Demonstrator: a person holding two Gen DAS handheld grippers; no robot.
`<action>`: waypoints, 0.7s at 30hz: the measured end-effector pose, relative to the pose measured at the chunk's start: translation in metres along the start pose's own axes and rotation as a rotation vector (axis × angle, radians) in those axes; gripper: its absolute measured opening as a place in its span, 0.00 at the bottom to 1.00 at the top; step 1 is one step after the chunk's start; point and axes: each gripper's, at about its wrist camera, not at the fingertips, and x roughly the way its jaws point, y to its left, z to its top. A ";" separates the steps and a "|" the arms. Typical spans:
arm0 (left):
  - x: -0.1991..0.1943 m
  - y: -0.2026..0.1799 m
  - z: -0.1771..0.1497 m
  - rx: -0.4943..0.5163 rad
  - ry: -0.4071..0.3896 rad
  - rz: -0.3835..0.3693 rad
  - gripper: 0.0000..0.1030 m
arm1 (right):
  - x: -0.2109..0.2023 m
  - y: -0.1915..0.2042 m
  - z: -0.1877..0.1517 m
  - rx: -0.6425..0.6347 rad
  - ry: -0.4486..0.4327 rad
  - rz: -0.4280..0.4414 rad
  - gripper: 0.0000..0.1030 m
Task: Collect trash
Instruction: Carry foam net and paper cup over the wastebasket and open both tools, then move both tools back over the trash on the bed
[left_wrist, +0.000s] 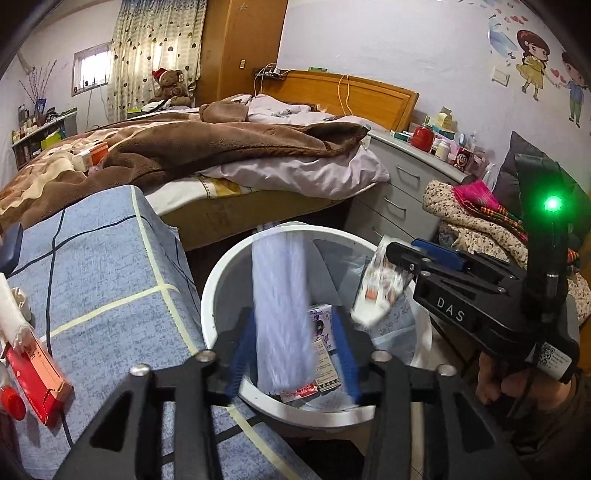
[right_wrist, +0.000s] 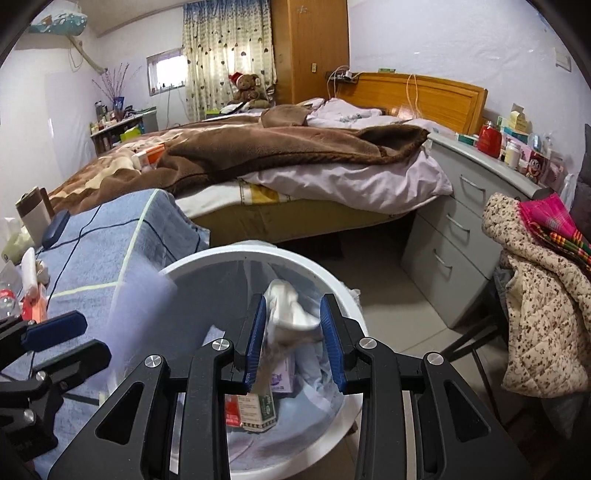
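Both hand-held grippers, left (left_wrist: 295, 354) and right (right_wrist: 293, 339), stand open over the white round plastic bin (right_wrist: 347, 291); their light, limp wrappers are dropping free, so grip remaining trash mid-body.

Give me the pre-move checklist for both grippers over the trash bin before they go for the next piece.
1. Left gripper open: ok. Its fingers stand apart, and the blurred lavender bag touches neither.
2. Right gripper let go: ok, probably. The printed packet is blurred at the fingertips.
3. Both items above the white bin: ok.
4. Room in the bin: ok. The boxes lie low inside.
5. All trash collected: not ok. A red box lies on the blue cover.
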 end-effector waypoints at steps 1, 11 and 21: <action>0.001 0.000 0.000 -0.004 0.002 0.000 0.53 | -0.001 -0.001 0.000 0.003 -0.002 -0.003 0.31; -0.012 0.008 0.000 -0.018 -0.021 0.024 0.55 | -0.014 0.003 0.002 0.003 -0.038 0.010 0.38; -0.042 0.027 -0.005 -0.043 -0.069 0.059 0.57 | -0.031 0.020 0.007 -0.024 -0.091 0.041 0.54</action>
